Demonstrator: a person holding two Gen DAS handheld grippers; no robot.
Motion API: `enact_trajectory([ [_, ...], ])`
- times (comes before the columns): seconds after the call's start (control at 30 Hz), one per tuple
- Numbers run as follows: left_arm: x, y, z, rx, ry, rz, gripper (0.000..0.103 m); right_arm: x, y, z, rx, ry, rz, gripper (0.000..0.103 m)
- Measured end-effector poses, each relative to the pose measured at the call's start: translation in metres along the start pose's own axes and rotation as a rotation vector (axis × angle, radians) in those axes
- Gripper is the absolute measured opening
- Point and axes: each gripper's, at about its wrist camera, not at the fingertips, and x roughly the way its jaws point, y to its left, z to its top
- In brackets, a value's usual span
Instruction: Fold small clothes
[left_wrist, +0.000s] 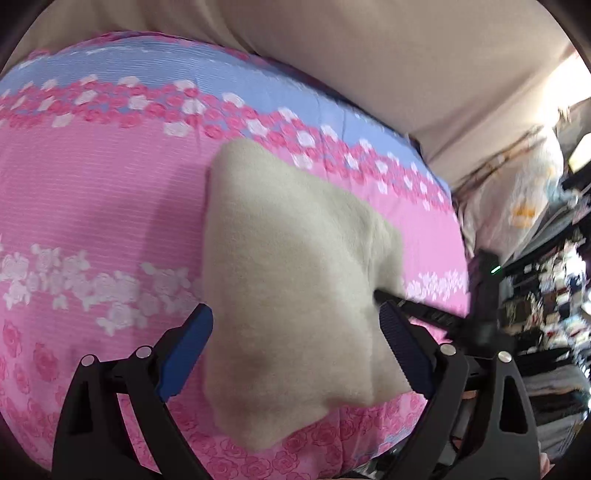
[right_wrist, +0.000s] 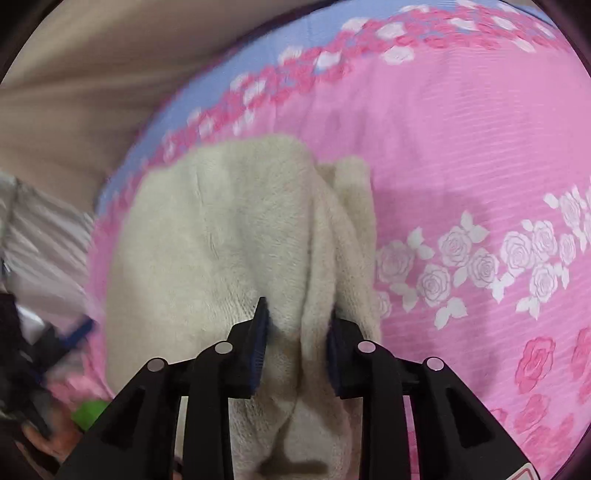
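Observation:
A cream fleece garment (left_wrist: 291, 280) lies on the pink rose-print bedsheet (left_wrist: 92, 206), partly folded with a thick ridge (right_wrist: 325, 236) running along it. My left gripper (left_wrist: 297, 345) hovers over its near end, blue pads wide apart and touching nothing. My right gripper (right_wrist: 298, 319) is shut on a bunched fold of the same garment (right_wrist: 207, 240), the fleece pinched between its blue pads. In the left wrist view the right gripper (left_wrist: 382, 297) comes in from the right, its tip at the garment's edge. The left gripper's blurred blue finger (right_wrist: 79, 330) shows at the left edge of the right wrist view.
A blue band with pink flowers (left_wrist: 207, 79) runs along the sheet's far side, against a beige padded surface (left_wrist: 369, 66). The bed's right edge drops to cluttered shelves and bags (left_wrist: 546, 258). Striped pale fabric (right_wrist: 40, 229) and a green object (right_wrist: 90, 410) sit off the bed's left edge.

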Motion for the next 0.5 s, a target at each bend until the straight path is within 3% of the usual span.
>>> enact_trajectory([
  [0.07,0.007,-0.013,-0.002,0.045,0.007,0.025,0.089,-0.039,0.014,-0.002,-0.044,-0.083,-0.019,0.028],
  [0.17,0.013,-0.022,-0.007,0.078,0.028,0.017,0.089,-0.068,0.032,-0.019,-0.082,-0.079,0.058,0.03],
  [0.23,0.018,-0.024,-0.008,0.089,0.05,0.031,0.089,-0.058,0.042,-0.041,-0.112,-0.002,0.074,0.031],
  [0.33,0.019,-0.022,-0.006,0.09,0.054,0.042,0.089,-0.015,0.036,-0.074,-0.184,0.101,-0.072,0.031],
  [0.37,0.019,-0.021,-0.005,0.089,0.055,0.051,0.089,-0.003,0.025,-0.082,-0.159,0.128,-0.119,0.031],
  [0.4,0.019,-0.02,-0.003,0.09,0.057,0.062,0.089,-0.002,0.013,-0.084,-0.106,0.128,-0.102,0.031],
  [0.47,0.009,-0.014,-0.002,0.098,0.049,0.073,0.089,-0.021,0.008,-0.083,-0.029,0.077,-0.04,0.038],
  [0.5,0.003,-0.009,-0.003,0.103,0.042,0.061,0.089,-0.031,0.01,-0.082,-0.024,0.054,-0.019,0.053],
])
